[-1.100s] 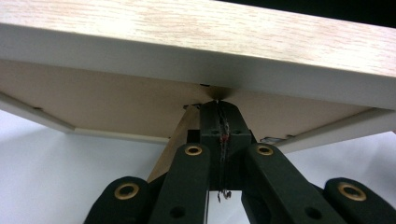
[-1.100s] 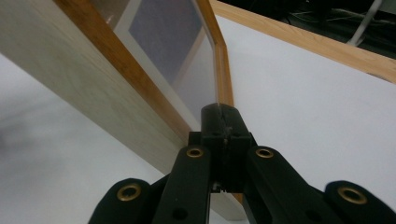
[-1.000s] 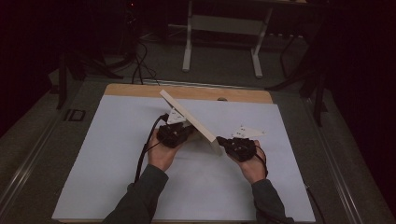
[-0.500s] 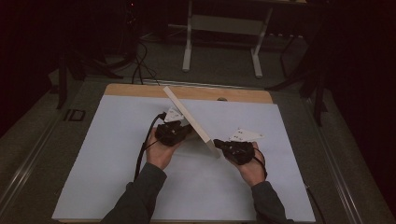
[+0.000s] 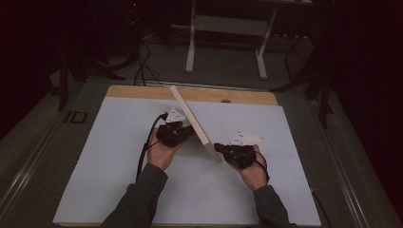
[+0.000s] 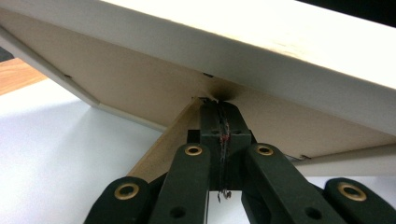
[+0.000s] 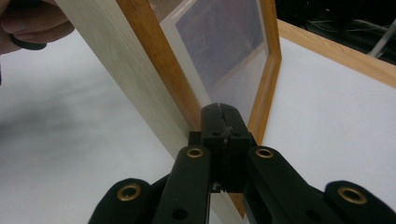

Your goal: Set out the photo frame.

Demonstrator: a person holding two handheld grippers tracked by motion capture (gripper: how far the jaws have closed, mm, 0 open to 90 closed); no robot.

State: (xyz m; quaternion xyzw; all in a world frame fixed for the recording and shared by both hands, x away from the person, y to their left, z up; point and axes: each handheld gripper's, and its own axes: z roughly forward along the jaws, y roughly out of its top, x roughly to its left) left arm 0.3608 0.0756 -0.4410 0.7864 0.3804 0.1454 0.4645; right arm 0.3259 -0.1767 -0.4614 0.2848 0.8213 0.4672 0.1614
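Two grippers share one load here: you hold a picture frame [image 5: 195,121] tilted on edge above the white mat [image 5: 104,166], running from the upper middle of the high view down toward its centre. Your left gripper [image 5: 175,133] sits behind the frame at centre left, and in the left gripper view its jaws are pressed together at the frame's brown backing [image 6: 154,88], seemingly pinching a thin tab or stand there; what exactly is caught is hard to make out. Your right gripper [image 5: 223,148] meets the frame's lower corner at centre right, and in the right gripper view its jaws are closed on the wooden edge [image 7: 154,70] beside the glass [image 7: 224,42]. Both grips look narrow, so the likely trouble is the frame twisting or slipping if your hands move at different speeds or angles. A pull from the left could tear the backing piece free. If the lower corner drops onto the table [image 5: 247,97], the glass might crack. No brand, label or readable writing can be made out on anything.
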